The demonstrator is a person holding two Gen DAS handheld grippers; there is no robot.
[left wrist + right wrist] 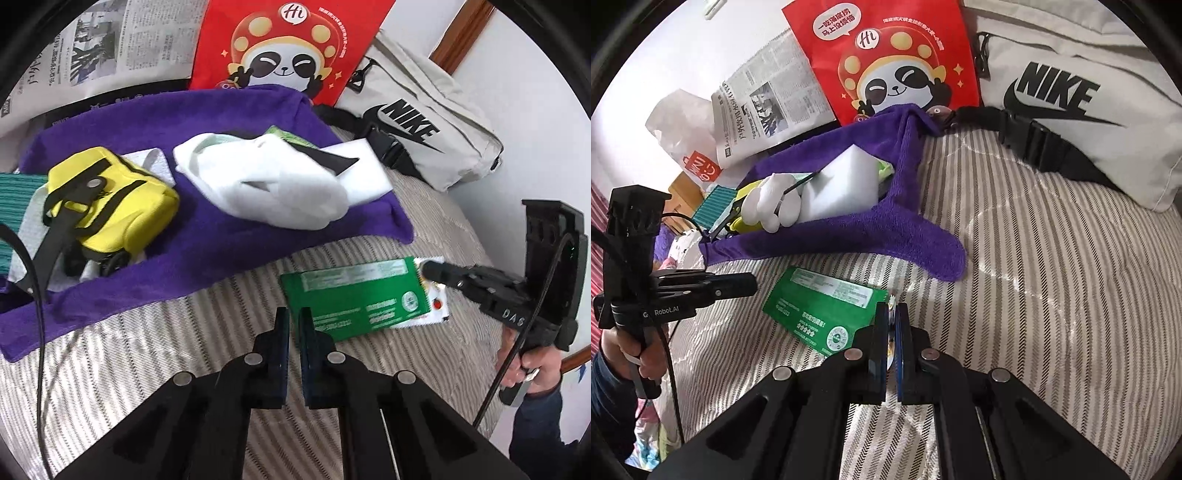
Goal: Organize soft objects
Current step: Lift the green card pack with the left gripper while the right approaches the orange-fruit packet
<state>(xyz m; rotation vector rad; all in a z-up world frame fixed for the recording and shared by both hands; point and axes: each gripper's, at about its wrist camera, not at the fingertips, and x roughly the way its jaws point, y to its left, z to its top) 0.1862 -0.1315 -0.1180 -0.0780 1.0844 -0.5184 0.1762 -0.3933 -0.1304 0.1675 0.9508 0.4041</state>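
The green packet (354, 295) lies flat on the striped bedcover (147, 350), and everything else is placed from it. At its near left corner the left gripper (294, 321) is clenched, its dark pads all but together; whether they catch the packet's edge cannot be told. At the packet's white, serrated right end the right gripper (894, 325) is clamped on that edge, the packet's end pinched between its blue pads. Off to the right of the packet a hand (532, 369) grips the right tool's handle. Just beyond the packet spreads a purple towel (229, 243), rumpled, one corner reaching toward the packet. On the towel, beyond and left of the packet, sit a white soft toy (280, 192), a white foam block (842, 184) and a yellow pouch (110, 206). Farther back, beyond the towel, a red panda bag (288, 48) stands, with a newspaper (110, 48) to its left and a grey Nike bag (424, 125) to its right.
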